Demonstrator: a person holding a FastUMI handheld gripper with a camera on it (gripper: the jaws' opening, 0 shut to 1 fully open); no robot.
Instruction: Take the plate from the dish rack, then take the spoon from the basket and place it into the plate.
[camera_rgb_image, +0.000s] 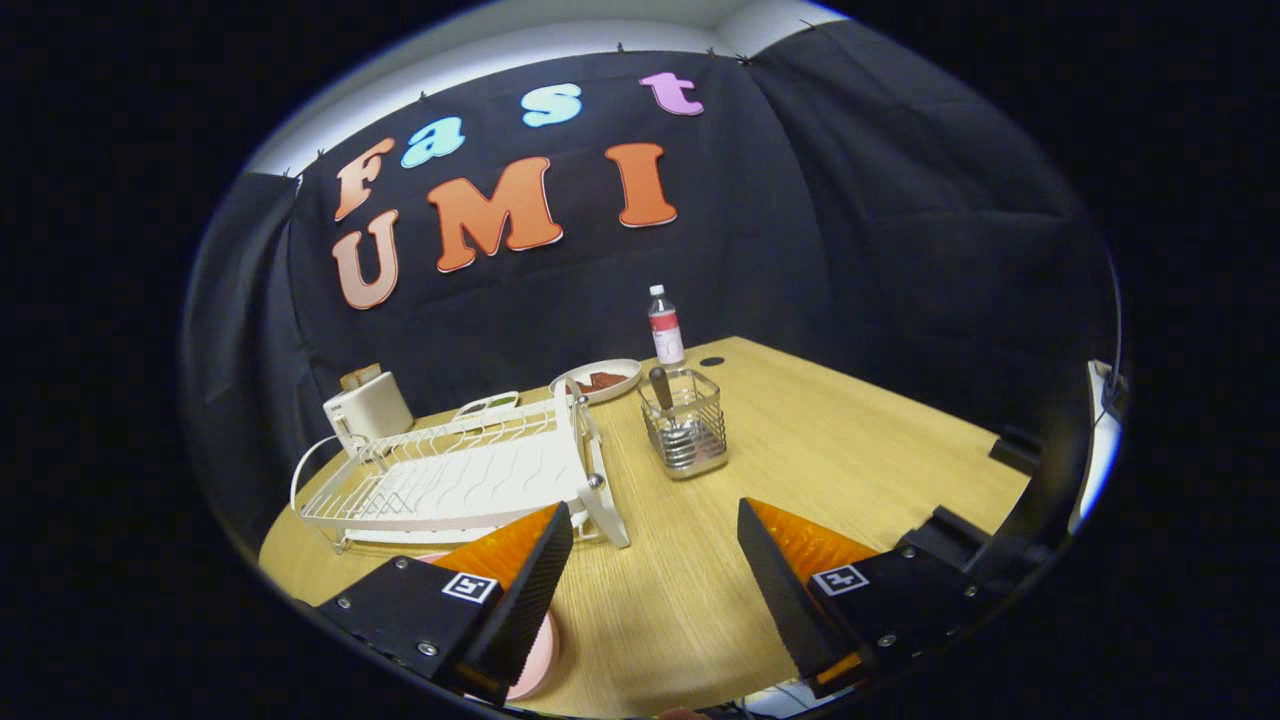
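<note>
Wooden tabletop (850, 450): pink round plate (535, 655) mostly hidden under gripper (655, 560), fingers wide, holding nothing; wire basket (690, 430) beyond, spoon (662, 388) handle protruding; white dish rack (450, 480).

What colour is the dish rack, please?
White, seen clearly in the gripper view: dish rack.

Bare table (850, 450) right of basket (686, 432); dish rack (450, 480) blocks left.

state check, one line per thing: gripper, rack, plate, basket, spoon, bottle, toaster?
gripper: open, nothing between fingers
rack: upright, no dishes in it
pink plate: flat on table, partly under one finger
basket: upright
spoon: standing in basket
bottle: upright, capped
toaster: bread in slot
</note>
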